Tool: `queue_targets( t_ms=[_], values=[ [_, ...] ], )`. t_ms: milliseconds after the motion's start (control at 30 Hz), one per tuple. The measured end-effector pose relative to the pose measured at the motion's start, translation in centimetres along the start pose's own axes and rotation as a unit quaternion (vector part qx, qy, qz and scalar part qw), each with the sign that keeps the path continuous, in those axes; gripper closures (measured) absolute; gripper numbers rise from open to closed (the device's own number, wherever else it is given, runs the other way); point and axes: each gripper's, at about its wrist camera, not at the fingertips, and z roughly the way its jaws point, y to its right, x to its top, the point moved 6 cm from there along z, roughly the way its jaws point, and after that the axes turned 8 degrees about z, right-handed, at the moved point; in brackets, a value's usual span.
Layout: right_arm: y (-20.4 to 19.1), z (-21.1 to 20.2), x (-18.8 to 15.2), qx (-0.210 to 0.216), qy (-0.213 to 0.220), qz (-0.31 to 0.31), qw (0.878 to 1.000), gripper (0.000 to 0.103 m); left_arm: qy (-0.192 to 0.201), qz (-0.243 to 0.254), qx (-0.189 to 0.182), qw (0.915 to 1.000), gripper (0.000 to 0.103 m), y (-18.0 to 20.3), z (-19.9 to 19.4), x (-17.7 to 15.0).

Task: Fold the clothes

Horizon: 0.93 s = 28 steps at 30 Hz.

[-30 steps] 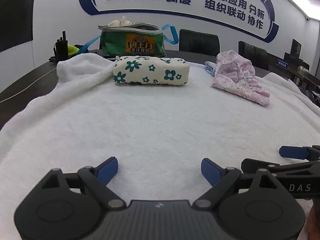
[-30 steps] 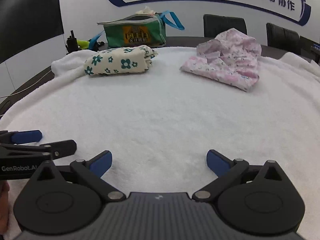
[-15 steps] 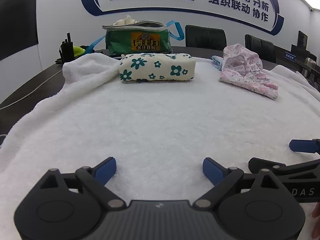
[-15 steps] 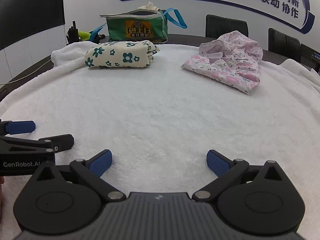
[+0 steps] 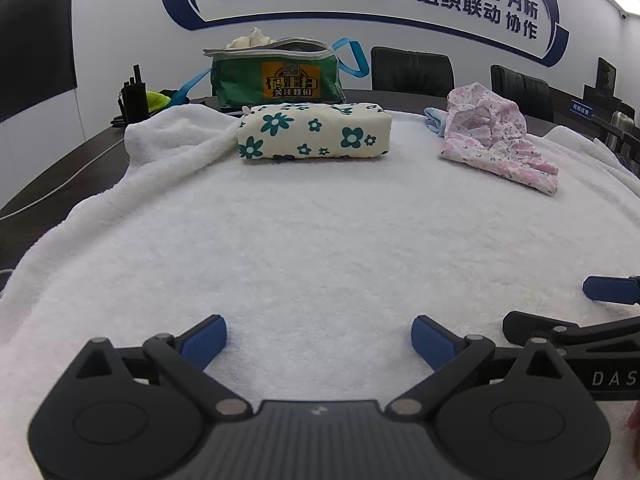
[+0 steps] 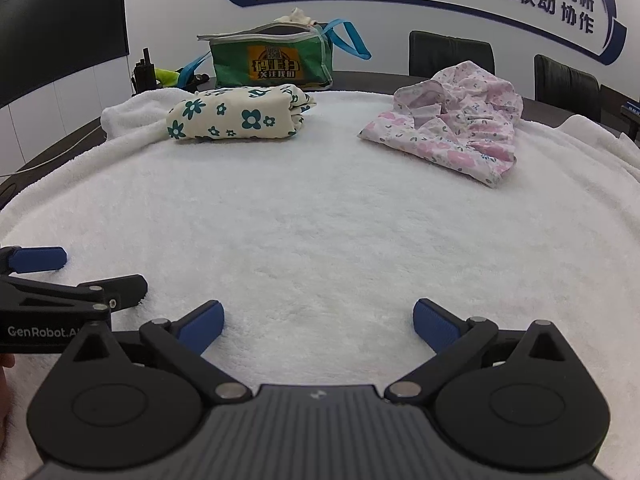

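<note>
Pink shirt, unfolded: both grippers empty, right wide, left opening; judged best spread flat before folding.

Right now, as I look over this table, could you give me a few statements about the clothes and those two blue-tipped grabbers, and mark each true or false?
1. The cream garment with teal flowers lies folded into a neat bundle. True.
2. The pink floral garment is folded just as neatly. False: it lies rumpled in a loose heap.
3. The left gripper holds a piece of clothing. False: nothing is between its fingers, and its jaws are opening.
4. The green bag stands behind the folded garment. True.
5. The right gripper is open over the bare white towel. True.
</note>
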Motion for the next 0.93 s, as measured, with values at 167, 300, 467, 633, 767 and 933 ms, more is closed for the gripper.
queue_targets(
  t_ms=[167,300,467,633,767,933],
  values=[
    [-0.04,-0.01,-0.03,0.000,0.000,0.001,1.000,0.001,-0.001,-0.001,0.000,1.0000,0.003,0.00,0.03,-0.03],
    [-0.08,-0.02,-0.05,0.000,0.000,0.002,1.000,0.001,-0.002,-0.003,0.000,1.0000,0.001,-0.14,0.12,-0.03],
    [-0.01,0.00,-0.04,0.001,0.000,0.002,1.000,0.001,-0.002,-0.004,0.000,1.0000,0.000,-0.20,0.13,-0.07],
    [0.00,0.00,-0.01,0.001,0.000,0.001,1.000,0.001,-0.003,-0.003,-0.001,1.0000,0.000,-0.49,0.22,-0.06],
    [-0.05,-0.01,-0.04,0.001,0.000,0.001,1.000,0.001,-0.003,-0.003,0.000,1.0000,0.000,-0.50,0.19,-0.05],
    [-0.04,-0.01,-0.03,0.001,0.000,0.001,1.000,0.001,-0.004,-0.003,0.001,1.0000,0.000,-0.30,0.16,-0.02]
  ],
)
